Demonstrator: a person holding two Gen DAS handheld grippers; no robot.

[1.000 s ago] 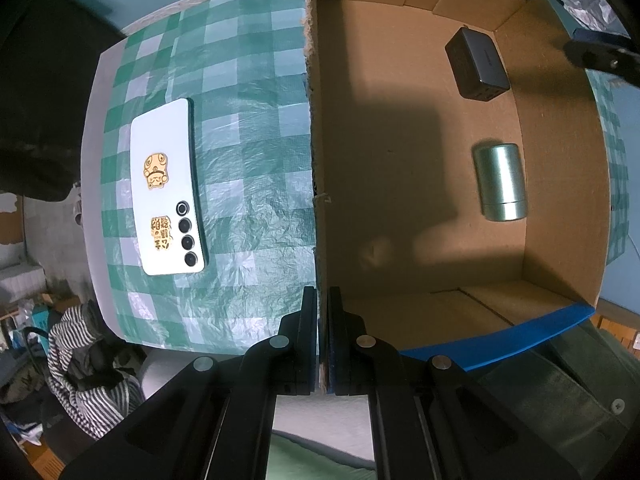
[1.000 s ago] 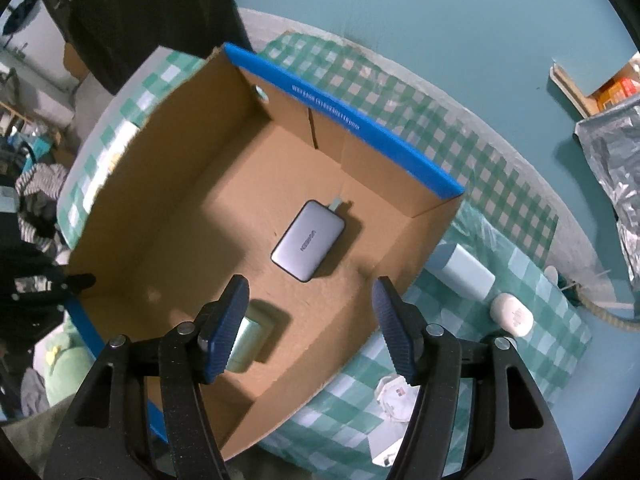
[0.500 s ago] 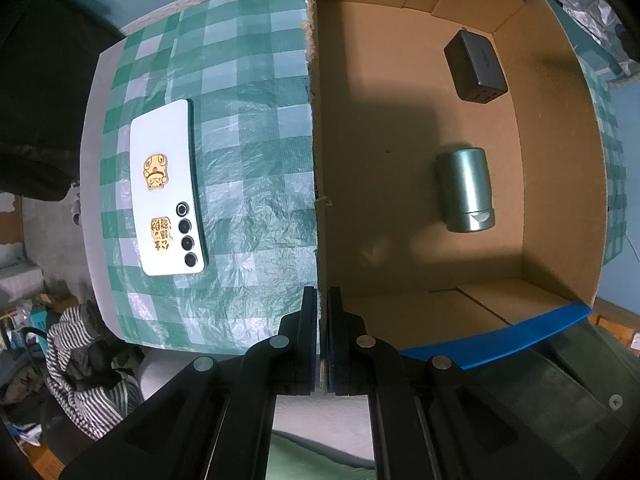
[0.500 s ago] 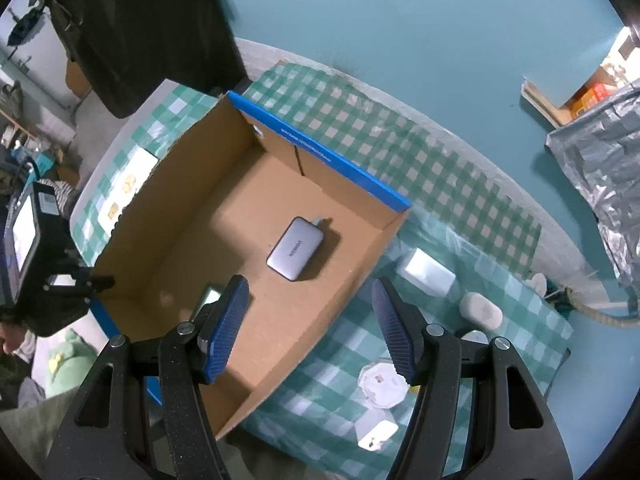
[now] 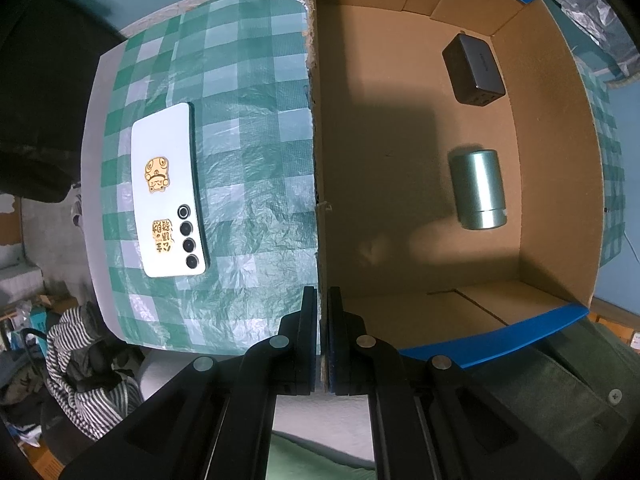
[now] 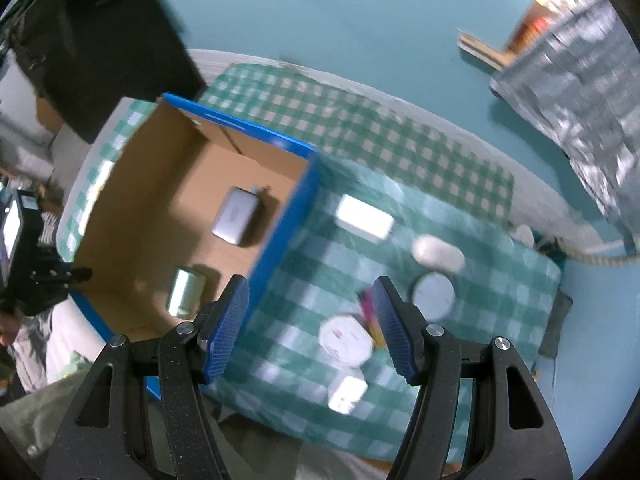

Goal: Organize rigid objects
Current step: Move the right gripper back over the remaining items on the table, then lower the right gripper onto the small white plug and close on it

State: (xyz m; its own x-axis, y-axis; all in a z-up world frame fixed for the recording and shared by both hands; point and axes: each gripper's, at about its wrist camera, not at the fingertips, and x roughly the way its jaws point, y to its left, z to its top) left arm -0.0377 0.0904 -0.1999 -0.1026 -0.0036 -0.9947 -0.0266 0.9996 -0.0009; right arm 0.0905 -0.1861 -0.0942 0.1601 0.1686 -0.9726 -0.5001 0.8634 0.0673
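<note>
The left gripper (image 5: pixel 323 328) stood clamped on the near wall of the box (image 5: pixel 316 160), jaws pinched together on the cardboard edge, and that was the right job for it: hold the box steady and leave the fetching to the other hand. The right gripper (image 6: pixel 310 328) hung over the cloth (image 6: pixel 440 168) just outside the box's blue rim, jaws parted with nothing between them. Directly below it lay a white round plug (image 6: pixel 346 338) and a smaller white block (image 6: pixel 347 393), with something pink and yellow beside them, too blurred to name. A little farther sat a round disc (image 6: pixel 433 295), a pebble-shaped case (image 6: pixel 439 254) and a white brick (image 6: pixel 365 220). I would have taken the nearest piece first, come straight down over it, set the pads across its narrow sides and closed firmly, since smooth plastic like that could slip. Inside the box a can (image 5: pixel 478 188) lay on its side and a grey charger (image 5: pixel 474 70) sat near the far corner, so new pieces belonged in the bare floor between them and the clamped wall. Beyond that wall, a phone (image 5: pixel 168 190) lay face down on the cloth, not yet packed.
</note>
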